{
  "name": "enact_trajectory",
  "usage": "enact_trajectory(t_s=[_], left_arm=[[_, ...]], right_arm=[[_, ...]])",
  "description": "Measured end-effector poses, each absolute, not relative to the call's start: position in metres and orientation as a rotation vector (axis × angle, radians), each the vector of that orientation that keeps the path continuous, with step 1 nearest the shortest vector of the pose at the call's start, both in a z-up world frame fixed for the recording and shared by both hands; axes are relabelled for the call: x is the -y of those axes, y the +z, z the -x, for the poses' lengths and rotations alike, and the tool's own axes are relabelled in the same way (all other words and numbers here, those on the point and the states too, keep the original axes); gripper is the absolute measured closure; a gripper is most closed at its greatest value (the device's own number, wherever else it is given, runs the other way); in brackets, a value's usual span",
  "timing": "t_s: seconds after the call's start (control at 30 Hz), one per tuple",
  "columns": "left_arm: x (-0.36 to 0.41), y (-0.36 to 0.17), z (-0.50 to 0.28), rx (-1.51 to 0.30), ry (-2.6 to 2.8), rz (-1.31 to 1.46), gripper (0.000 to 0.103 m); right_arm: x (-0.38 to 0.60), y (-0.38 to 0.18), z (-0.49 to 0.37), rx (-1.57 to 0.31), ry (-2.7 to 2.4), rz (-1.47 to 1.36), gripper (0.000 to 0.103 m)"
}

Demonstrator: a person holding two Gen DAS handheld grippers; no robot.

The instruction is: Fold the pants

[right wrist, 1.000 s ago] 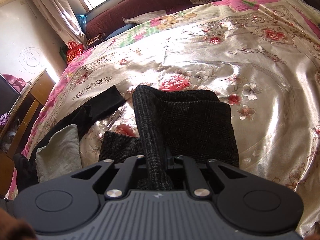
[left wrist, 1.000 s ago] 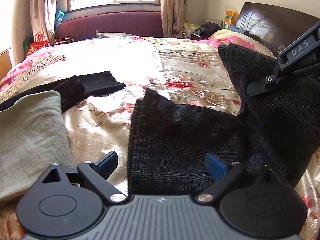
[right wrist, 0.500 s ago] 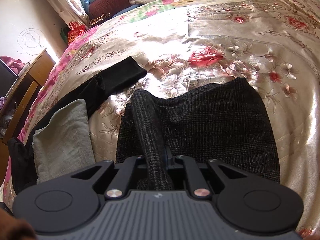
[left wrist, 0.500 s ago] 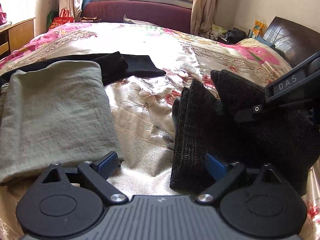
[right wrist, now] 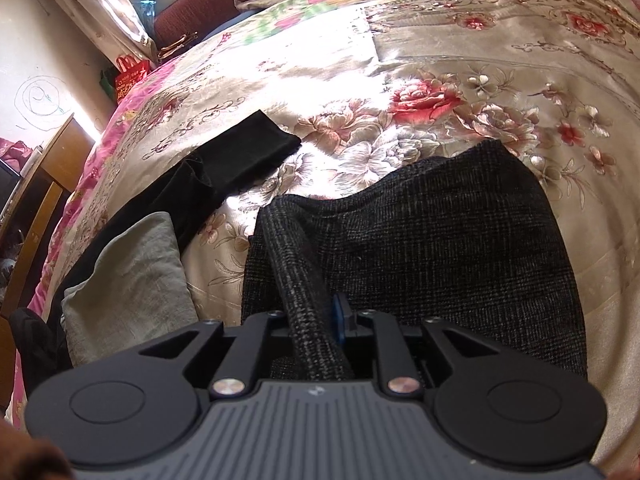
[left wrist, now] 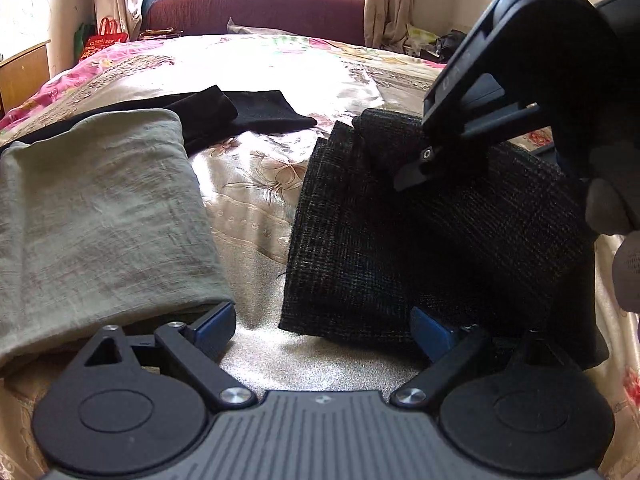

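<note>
Bed point(right wrist: 500, 52): one, covered in a shiny cream satin spread with embroidered red and pink flowers; it carries all garments listed here.

Dark charcoal checked woven pants point(right wrist: 440, 248): one, folded, lying on the bed's near part. A rolled ridge of the cloth rises between the jaws of the right gripper point(right wrist: 316, 320).

Right gripper: black, one. Its jaws stand narrow and are opening, the ridge of pants between them; the blue pad on the right has drawn just clear of the cloth. Seen from the left wrist view, its side carries pale lettering, too skewed to read. A hand in a pale glove point(left wrist: 616, 236) holds it.

Left gripper point(left wrist: 324, 328): black with blue pads, one. Jaws wide, nothing between them but bare bedspread; the right pad sits at the near left corner of the pants.

Sage-green crumpled linen cloth point(left wrist: 96, 216): one, folded, left of the pants on the bed.

Black soft garment point(right wrist: 236, 168): one, stretched beyond the green cloth.

Room: maroon upholstered bench point(left wrist: 256, 10) under a bright window beyond the bed; beige curtains point(left wrist: 386, 0); red shopping bag point(left wrist: 102, 40) with unreadable print; wooden cabinet point(right wrist: 44, 188) left of the bed.
</note>
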State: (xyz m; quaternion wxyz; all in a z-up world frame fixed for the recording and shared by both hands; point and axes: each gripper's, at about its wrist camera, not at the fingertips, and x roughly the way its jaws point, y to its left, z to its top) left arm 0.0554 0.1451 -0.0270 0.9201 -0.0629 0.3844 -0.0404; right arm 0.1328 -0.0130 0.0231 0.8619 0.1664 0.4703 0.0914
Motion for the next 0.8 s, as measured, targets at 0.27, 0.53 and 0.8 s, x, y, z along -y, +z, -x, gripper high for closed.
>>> enact_trajectory(t_s=[0.27,0.53,0.8], left_arm=[[-0.155,-0.027,-0.057,-0.779,-0.080,0.168,0.000],[-0.155,-0.031,-0.060,-0.794,-0.098,0.180,0.000],[-0.160,-0.030,-0.057,-0.795,-0.084,0.190,0.000]], right_arm=[[0.023,0.028,-0.139,-0.994,0.217,-0.449,0.090],[0.044,0.036,-0.149,-0.991,0.198,-0.561,0.091],[0.008,0.027,-0.147,-1.003,0.182,-0.561,0.084]])
